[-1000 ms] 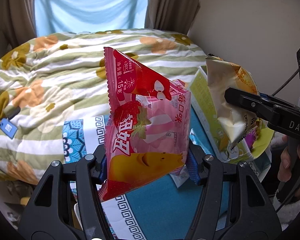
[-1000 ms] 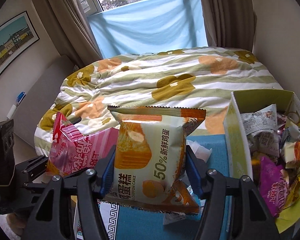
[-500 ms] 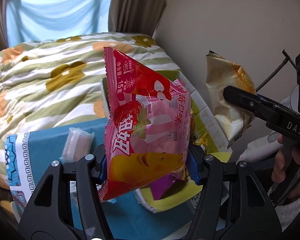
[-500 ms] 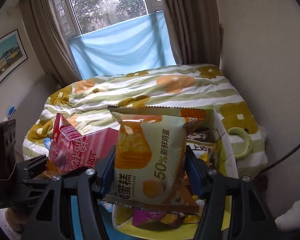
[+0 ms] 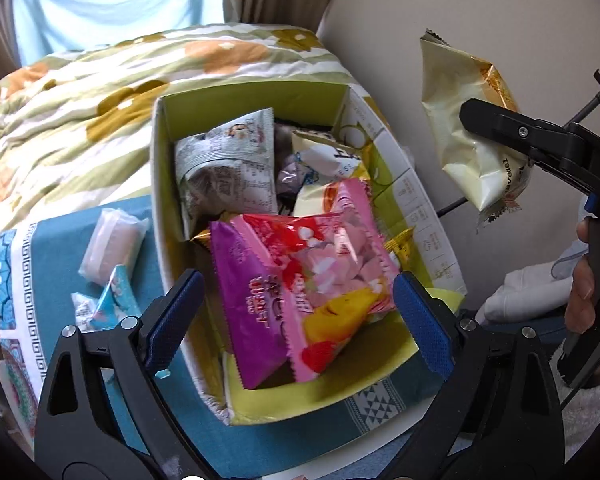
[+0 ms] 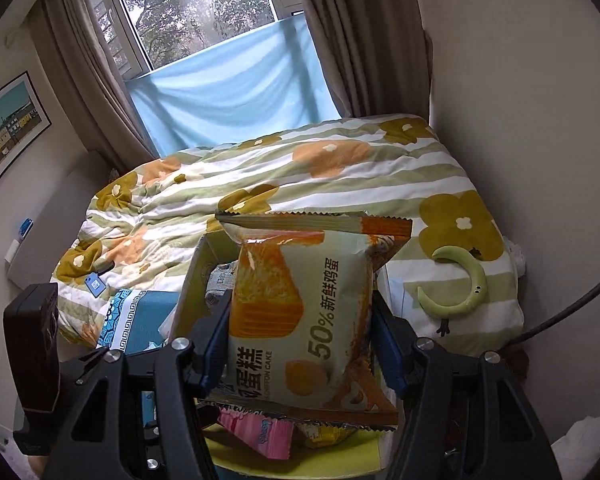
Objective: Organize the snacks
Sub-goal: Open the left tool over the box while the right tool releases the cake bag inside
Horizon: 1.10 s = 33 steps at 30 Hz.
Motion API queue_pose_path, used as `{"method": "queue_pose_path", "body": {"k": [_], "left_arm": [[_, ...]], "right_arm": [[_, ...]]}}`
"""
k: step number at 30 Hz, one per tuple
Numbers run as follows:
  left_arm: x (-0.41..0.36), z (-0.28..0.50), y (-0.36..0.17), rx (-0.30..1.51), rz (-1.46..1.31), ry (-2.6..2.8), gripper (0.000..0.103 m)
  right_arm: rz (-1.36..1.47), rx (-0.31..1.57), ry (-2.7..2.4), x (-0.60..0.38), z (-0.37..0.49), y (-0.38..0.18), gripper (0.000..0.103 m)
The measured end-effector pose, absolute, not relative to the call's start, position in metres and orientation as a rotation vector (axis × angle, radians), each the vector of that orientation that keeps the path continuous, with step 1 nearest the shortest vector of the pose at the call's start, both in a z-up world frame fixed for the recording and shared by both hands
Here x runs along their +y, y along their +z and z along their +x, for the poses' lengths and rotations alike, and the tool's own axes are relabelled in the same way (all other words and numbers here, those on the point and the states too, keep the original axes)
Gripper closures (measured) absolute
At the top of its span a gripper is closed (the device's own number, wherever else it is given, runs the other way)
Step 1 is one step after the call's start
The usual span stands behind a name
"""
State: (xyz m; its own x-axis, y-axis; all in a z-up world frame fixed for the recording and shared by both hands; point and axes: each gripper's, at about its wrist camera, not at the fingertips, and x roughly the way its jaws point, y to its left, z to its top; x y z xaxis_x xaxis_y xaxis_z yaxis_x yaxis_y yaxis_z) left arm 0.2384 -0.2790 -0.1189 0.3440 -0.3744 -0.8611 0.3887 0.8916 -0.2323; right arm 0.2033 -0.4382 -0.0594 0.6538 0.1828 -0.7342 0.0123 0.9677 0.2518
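The left claw (image 5: 296, 308) has just opened wide, and the pink snack bag (image 5: 320, 280) lies loose in the green box (image 5: 252, 100). The right claw (image 6: 300, 344) pinches the cake bag (image 6: 304, 312) by its sides; it is probably light, soft and squashy
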Motion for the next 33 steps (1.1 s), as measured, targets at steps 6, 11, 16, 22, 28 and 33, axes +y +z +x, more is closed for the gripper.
{"method": "queue_pose_path", "body": {"k": [6, 11, 16, 22, 28, 33], "left_arm": [[-0.246, 0.246, -0.118, 1.106, -0.043, -0.426, 0.008], [-0.235, 0.245, -0.113, 1.086, -0.036, -0.376, 0.008], [-0.219, 0.243, -0.113, 1.072, -0.032, -0.313, 0.008], [-0.185, 0.228, -0.115, 1.069, -0.053, -0.221, 0.008], [-0.147, 0.209, -0.128, 1.104, -0.077, -0.146, 0.008], [-0.119, 0.197, -0.131, 1.111, -0.094, -0.103, 0.008]], "right_arm": [[0.254, 0.880, 0.127, -0.441, 0.212, -0.069, 0.044], [0.220, 0.899, 0.165, -0.432, 0.233, -0.071, 0.044], [0.201, 0.934, 0.219, -0.415, 0.262, -0.081, 0.044], [0.179, 0.933, 0.249, -0.399, 0.273, -0.097, 0.016], [0.143, 0.865, 0.258, -0.392, 0.251, -0.101, 0.006], [0.105, 0.849, 0.249, -0.385, 0.237, -0.098, 0.006]]}}
